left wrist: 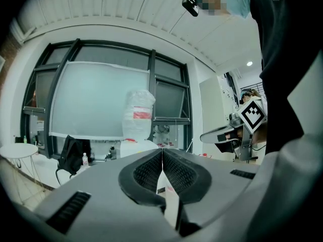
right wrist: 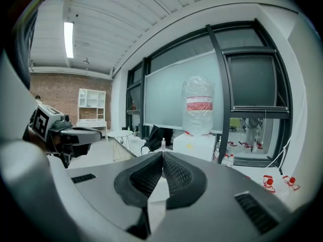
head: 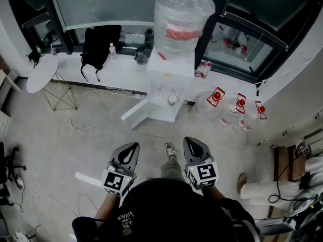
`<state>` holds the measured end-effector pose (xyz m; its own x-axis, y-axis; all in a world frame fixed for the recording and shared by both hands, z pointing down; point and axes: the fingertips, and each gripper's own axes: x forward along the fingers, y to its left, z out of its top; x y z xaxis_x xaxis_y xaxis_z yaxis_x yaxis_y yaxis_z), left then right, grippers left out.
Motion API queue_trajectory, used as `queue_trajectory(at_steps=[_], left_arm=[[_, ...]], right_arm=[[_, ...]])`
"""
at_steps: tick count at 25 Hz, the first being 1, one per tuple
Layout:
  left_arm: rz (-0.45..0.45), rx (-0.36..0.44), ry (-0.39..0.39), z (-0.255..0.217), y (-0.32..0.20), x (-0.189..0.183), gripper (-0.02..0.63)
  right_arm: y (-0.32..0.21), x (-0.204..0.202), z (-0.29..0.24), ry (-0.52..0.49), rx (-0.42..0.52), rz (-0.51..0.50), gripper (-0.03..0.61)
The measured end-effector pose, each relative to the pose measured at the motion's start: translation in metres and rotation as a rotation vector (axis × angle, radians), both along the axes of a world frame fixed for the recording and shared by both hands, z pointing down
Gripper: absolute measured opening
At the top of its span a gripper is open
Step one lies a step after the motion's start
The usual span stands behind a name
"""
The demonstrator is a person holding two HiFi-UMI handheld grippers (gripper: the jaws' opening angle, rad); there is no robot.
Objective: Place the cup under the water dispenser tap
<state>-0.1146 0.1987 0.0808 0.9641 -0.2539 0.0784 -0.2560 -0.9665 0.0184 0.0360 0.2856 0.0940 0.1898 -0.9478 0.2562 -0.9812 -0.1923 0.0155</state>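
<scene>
Both jaw pairs are closed tip to tip with nothing between them. Left gripper (left wrist: 162, 158): ribbed pads (left wrist: 147, 173) meet along a thin seam, empty. Right gripper (right wrist: 162, 159): same, pads together, empty. I'm holding the two side by side, well short of the water dispenser (head: 162, 82) and pointing toward it.

Cup (head: 172, 99): a small pale round rim in the dispenser's front recess. It's too small in the head view for me to tell how it lines up with a tap. Neither gripper is near it.

The dispenser is white and stands against the windows (head: 101, 4). A big water bottle (head: 181, 14) sits on top, wrapped in clear plastic, with a red label band. A white panel (head: 135, 116) angles out from the dispenser's base on its left side, down on the floor (head: 101, 150).

- Just right of the dispenser: two small bottles (head: 203, 68).
- Further right: three big clear jugs (head: 216, 99) with red caps on the floor.
- Left of the dispenser, on the white ledge (head: 126, 69): a black backpack (head: 101, 43).
- Further left: a round white table (head: 41, 73) on thin legs.
- A white cable (head: 59, 135) loops over the floor left of the dispenser.
- My shoe (head: 170, 149) shows between the grippers.
</scene>
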Motion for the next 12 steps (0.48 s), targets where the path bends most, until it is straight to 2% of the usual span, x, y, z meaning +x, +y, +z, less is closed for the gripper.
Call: queue_trajectory(at_steps=[12], left_arm=[[-0.006,0.0,-0.003,0.003,0.001,0.008,0.02]], right_arm=[[-0.001,0.014,-0.001,-0.002,0.015,0.014,0.043]])
